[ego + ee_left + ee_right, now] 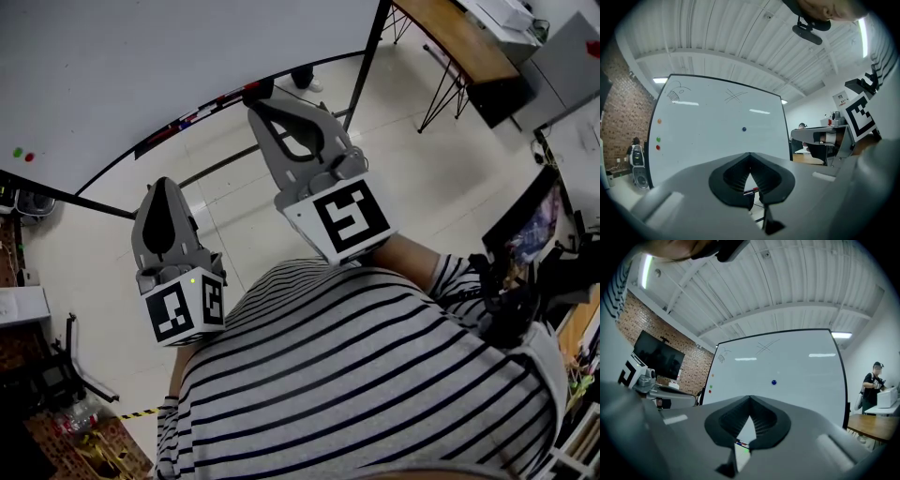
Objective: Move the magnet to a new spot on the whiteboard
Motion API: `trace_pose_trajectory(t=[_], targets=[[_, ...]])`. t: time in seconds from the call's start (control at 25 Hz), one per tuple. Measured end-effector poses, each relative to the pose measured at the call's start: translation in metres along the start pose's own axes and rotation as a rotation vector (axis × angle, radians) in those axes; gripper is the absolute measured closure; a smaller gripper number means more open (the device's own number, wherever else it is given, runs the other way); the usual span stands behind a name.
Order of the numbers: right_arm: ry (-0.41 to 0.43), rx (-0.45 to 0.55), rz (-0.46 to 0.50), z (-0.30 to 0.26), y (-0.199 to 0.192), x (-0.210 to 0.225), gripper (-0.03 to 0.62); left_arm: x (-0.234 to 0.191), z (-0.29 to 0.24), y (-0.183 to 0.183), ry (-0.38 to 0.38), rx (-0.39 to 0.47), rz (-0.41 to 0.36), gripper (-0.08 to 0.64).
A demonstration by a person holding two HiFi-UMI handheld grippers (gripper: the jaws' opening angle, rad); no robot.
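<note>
Your right gripper (749,398): jaws fully closed, tips touching, nothing between them. Left gripper (750,154): same, tips together and empty. Only the hollow behind the pads shows through.

Both point at the whiteboard (801,364) and hang well short of it, with no contact anywhere.

The blue magnet (774,382) sits alone near the middle of the whiteboard, a bit below centre, in line just above your right jaw tips. From the left gripper it shows right of centre on the whiteboard.

Three more magnets run down the whiteboard's left edge: orange magnet (659,121) on top, green magnet (658,139) under it, red magnet (657,147) lowest. The task doesn't say which one moves. My guess is the blue, since both grippers aim at it.

Progress: nothing done yet as far as the frames show. No magnet is held or touched. Left for you: open a jaw pair, close the gap to the whiteboard, pinch the magnet, pull it off, set it on a bare patch and let go.

Writing: no readable words. There's a crossed scribble (733,96) near the whiteboard's top middle and a loose doodle (675,93) in its top left corner. A wall sign (840,98) right of the whiteboard is too small to read. The cubes on your grippers carry square black-and-white markers only. A marker tray (202,112) runs along the whiteboard's bottom edge, with no print legible.
</note>
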State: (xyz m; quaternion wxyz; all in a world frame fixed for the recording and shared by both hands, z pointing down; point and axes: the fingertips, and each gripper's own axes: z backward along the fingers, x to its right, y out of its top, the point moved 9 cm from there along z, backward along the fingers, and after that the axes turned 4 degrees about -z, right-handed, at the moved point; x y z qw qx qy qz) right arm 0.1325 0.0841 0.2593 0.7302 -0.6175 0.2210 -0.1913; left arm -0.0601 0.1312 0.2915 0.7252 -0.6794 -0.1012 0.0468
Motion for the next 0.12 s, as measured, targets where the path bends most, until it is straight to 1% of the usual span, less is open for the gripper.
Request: trace_pose_trajectory(t=[0.12], targets=[[0.005,-0.001,0.005,-0.0045,0.0011,-0.0035,0.595,-0.0033,-0.0006,-0.0001,-0.004,-0.003,0.002,0.545]])
